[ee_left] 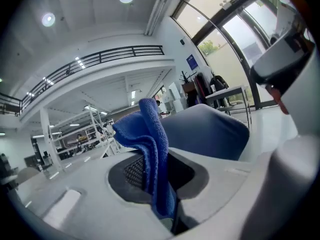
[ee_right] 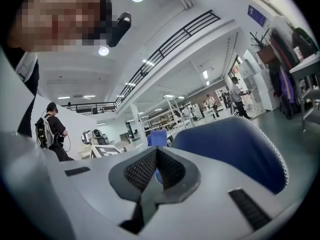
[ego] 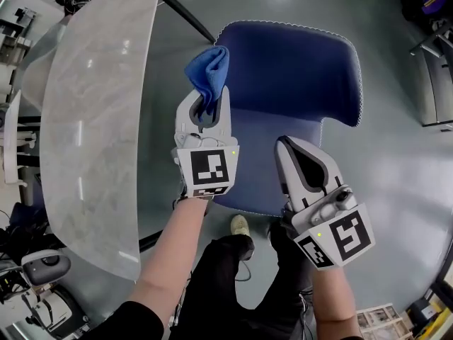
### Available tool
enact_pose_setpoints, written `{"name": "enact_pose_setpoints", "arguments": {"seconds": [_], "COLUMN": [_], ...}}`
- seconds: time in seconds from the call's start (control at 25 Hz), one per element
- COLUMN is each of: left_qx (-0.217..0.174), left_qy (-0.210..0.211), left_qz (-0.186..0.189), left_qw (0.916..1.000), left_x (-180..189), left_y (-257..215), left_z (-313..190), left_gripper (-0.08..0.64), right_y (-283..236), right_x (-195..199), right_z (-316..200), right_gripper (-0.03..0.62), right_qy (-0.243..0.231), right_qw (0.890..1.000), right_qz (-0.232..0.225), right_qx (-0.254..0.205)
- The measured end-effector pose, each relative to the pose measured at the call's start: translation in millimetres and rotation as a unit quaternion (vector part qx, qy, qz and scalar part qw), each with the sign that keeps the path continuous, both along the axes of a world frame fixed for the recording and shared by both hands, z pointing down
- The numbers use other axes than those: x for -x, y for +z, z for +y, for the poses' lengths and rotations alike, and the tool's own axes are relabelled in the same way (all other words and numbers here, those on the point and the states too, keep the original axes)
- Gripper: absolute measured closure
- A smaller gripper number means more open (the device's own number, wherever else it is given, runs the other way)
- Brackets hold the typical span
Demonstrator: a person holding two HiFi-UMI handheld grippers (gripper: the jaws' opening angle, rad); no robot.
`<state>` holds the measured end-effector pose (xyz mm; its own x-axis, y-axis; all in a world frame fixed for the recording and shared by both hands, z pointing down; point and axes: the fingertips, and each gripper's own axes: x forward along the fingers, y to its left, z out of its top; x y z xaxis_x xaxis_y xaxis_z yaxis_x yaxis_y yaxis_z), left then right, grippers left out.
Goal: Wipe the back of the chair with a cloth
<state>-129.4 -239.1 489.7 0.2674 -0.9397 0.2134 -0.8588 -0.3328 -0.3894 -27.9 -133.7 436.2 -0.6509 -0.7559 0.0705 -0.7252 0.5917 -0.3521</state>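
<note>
One blue cloth (ego: 209,69), top centre, clamped in the left gripper (ego: 205,99); right gripper (ego: 284,147) closed, empty, above one blue chair (ego: 297,69).

No lettering, label or number is legible anywhere.

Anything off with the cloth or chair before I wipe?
Nothing stands out. The cloth is bunched but pinched in the left gripper, near the chair; the right gripper is shut and empty.

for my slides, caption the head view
Left gripper holds a blue cloth by the blue chair; right gripper shut, empty
</note>
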Motion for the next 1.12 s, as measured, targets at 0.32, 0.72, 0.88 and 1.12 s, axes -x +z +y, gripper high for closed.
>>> {"name": "enact_pose_setpoints", "arguments": {"seconds": [0.32, 0.72, 0.88, 1.12], "left_qx": [-0.039, -0.095, -0.105, -0.087], "left_qy": [-0.021, 0.0, 0.008, 0.029], "left_qz": [-0.081, -0.186, -0.216, -0.221], "left_qw": [0.9957, 0.978, 0.9707, 0.9709], "left_x": [1, -22, -24, -32], "left_y": [35, 89, 99, 143], "left_z": [-32, -49, -47, -39], "left_gripper": [0.499, 0.499, 0.499, 0.499], "right_y": [41, 84, 93, 114], "right_x": [-10, -27, -26, -28], "right_z": [-25, -52, -54, -55], "right_gripper": [0.578, 0.578, 0.578, 0.578], "right_qy": [0.017, 0.024, 0.029, 0.028], "right_qw": [1.0, 1.0, 0.999, 1.0], "right_qz": [-0.007, -0.011, -0.014, -0.011], "right_qx": [-0.001, -0.013, -0.01, -0.009]}}
